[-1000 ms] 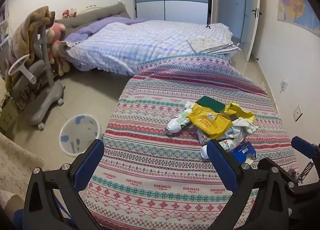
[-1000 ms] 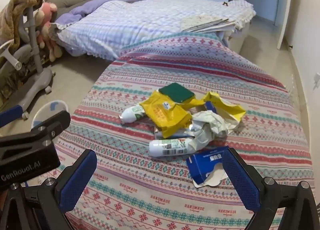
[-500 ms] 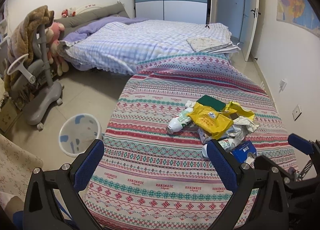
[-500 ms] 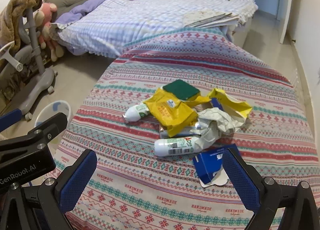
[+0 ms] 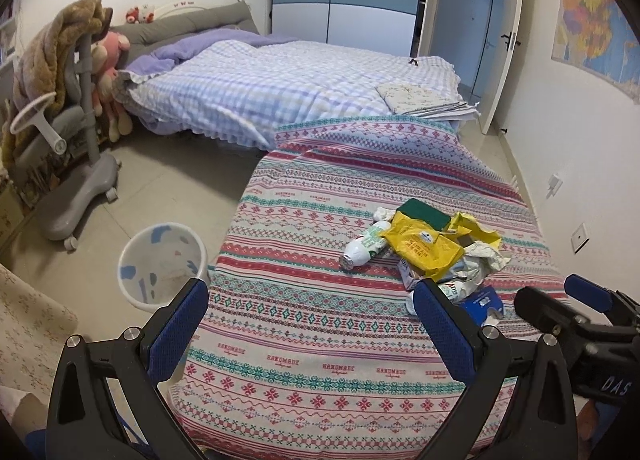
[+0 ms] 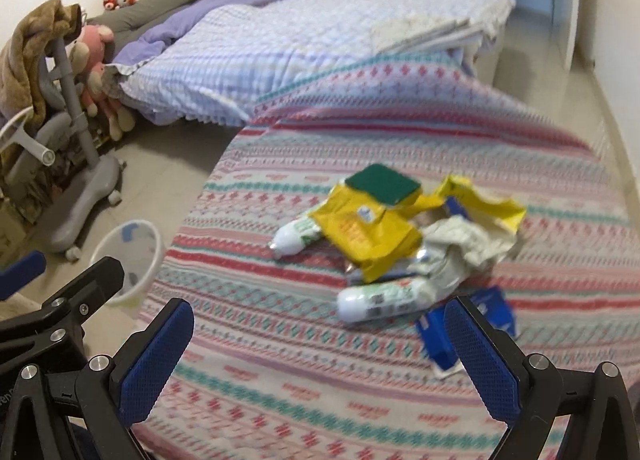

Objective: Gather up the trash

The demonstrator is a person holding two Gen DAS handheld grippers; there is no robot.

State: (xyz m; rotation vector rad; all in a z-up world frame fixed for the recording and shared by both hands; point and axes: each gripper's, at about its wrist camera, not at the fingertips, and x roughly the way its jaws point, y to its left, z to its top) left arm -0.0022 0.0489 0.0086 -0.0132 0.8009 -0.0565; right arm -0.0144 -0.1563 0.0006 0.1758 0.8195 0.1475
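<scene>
Both hand-held grippers (image 5: 312, 324) (image 6: 320, 348) nearer trash (image 6: 392, 236) (blurry).

Both grippers are just hanging in the air with nothing in them. The left gripper (image 5: 312, 324) has its blue-padded fingers (image 5: 180, 324) spread wide apart. The right gripper (image 6: 320, 356) is the same deal, blue pads (image 6: 478, 356) far apart, jaws gaping. In the left wrist view the right one sits just off to the right side, level with the left.
</scene>
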